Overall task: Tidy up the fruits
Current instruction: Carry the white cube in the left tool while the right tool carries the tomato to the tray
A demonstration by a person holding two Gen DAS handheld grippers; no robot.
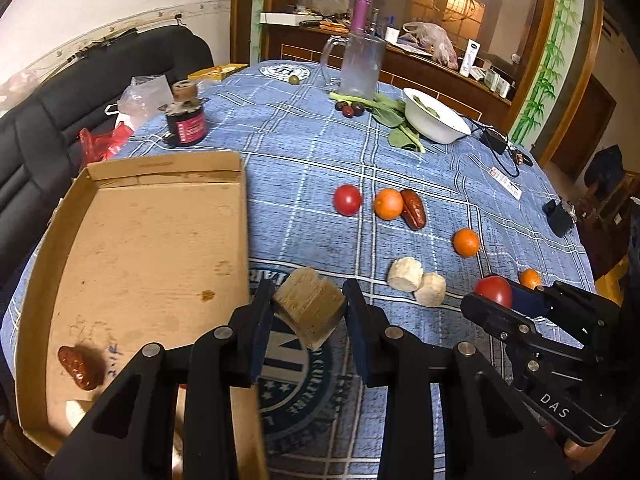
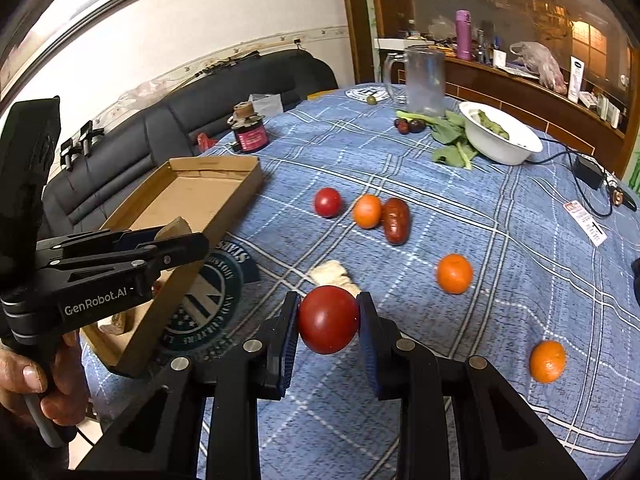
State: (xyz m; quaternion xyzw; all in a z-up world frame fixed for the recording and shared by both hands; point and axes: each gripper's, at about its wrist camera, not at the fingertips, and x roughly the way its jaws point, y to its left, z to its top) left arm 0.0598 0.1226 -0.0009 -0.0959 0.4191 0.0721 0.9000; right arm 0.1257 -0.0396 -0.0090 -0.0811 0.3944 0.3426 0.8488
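My left gripper [image 1: 310,304] is shut on a tan fibrous chunk [image 1: 310,308], held above the blue cloth just right of the cardboard tray [image 1: 244,216]. The tray holds a red date [image 1: 78,366]. My right gripper [image 2: 329,312] is shut on a red tomato [image 2: 329,319], held above the cloth; it also shows in the left wrist view [image 1: 494,290]. On the cloth lie another tomato [image 2: 327,201], three oranges [image 2: 366,211] [image 2: 454,273] [image 2: 547,361], a large red date [image 2: 396,220] and two pale chunks [image 1: 405,274] [image 1: 430,289].
A white bowl [image 2: 516,152] with leafy greens, a glass mug [image 2: 424,80], dark plums [image 2: 410,125] and a dark jar [image 2: 250,132] stand at the far side. A charger and cable [image 2: 588,172] lie at the right. A black sofa [image 2: 120,152] borders the table's left.
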